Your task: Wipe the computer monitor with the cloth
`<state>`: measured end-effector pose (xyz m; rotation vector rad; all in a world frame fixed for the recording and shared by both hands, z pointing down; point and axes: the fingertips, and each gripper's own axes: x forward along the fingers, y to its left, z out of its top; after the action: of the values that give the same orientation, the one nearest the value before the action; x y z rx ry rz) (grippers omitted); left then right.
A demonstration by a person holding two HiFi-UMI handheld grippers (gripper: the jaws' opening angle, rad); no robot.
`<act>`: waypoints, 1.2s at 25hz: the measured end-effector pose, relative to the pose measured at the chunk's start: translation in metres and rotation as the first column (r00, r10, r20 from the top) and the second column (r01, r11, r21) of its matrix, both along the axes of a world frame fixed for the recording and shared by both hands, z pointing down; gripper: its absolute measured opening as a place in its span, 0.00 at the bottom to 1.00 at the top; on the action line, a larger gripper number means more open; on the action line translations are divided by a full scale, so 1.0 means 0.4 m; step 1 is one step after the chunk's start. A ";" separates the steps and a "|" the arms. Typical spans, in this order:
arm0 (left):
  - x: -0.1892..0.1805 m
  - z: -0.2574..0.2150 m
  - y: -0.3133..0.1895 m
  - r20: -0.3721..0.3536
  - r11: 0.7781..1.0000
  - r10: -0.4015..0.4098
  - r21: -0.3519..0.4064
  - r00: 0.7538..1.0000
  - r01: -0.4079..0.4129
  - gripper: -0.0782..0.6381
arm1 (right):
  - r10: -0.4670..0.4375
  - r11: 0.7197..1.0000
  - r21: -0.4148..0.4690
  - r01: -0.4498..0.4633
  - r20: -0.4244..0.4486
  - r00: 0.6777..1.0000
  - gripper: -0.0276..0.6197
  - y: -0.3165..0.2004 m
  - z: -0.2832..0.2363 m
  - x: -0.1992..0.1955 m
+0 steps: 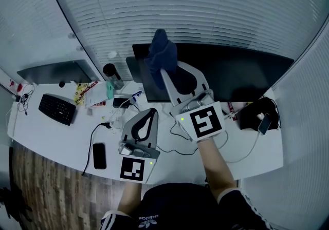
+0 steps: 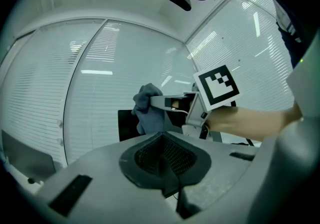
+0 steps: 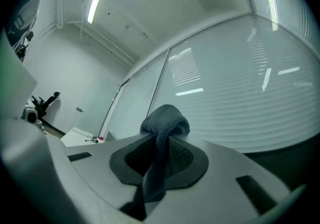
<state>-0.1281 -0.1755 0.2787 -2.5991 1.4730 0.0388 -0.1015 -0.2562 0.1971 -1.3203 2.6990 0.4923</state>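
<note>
A wide black monitor (image 1: 236, 72) stands at the back of the white desk (image 1: 61, 141). My right gripper (image 1: 163, 71) is raised in front of the monitor's upper left corner and is shut on a dark blue cloth (image 1: 161, 52). The cloth bunches above the jaws and rises past the screen's top edge. In the right gripper view the cloth (image 3: 164, 120) is pinched between the pads and a strip hangs down. My left gripper (image 1: 151, 113) is held low over the desk, shut, with nothing in it; its view shows the cloth (image 2: 147, 105) ahead and the monitor (image 2: 127, 124) behind it.
A keyboard (image 1: 57, 109), a phone (image 1: 99, 155), a dark tumbler (image 1: 111, 74), small items and cables lie on the desk's left half. A second monitor (image 1: 56, 72) stands far left. A black bag (image 1: 257, 113) sits at the right end. Window blinds (image 1: 205, 3) run behind the desk.
</note>
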 end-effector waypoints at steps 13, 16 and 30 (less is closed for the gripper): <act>-0.109 0.041 -0.029 0.001 0.997 -0.071 -0.029 0.998 0.071 0.11 | 0.083 0.997 0.015 -0.082 -0.114 0.990 0.11 -0.106 0.107 -0.126; -0.120 0.045 -0.055 -0.004 0.995 -0.093 -0.021 0.996 0.093 0.12 | 0.098 0.995 0.020 -0.097 -0.073 0.993 0.11 -0.119 0.124 -0.110; -0.090 0.067 -0.077 -0.033 0.996 -0.088 -0.025 0.996 0.087 0.12 | 0.158 0.987 0.031 -0.157 -0.015 0.987 0.11 -0.146 0.136 -0.030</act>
<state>-0.1643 -0.2061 0.3057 -2.5615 1.6071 0.0563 -0.1135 -0.3144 0.2515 -1.5361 2.6022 0.5594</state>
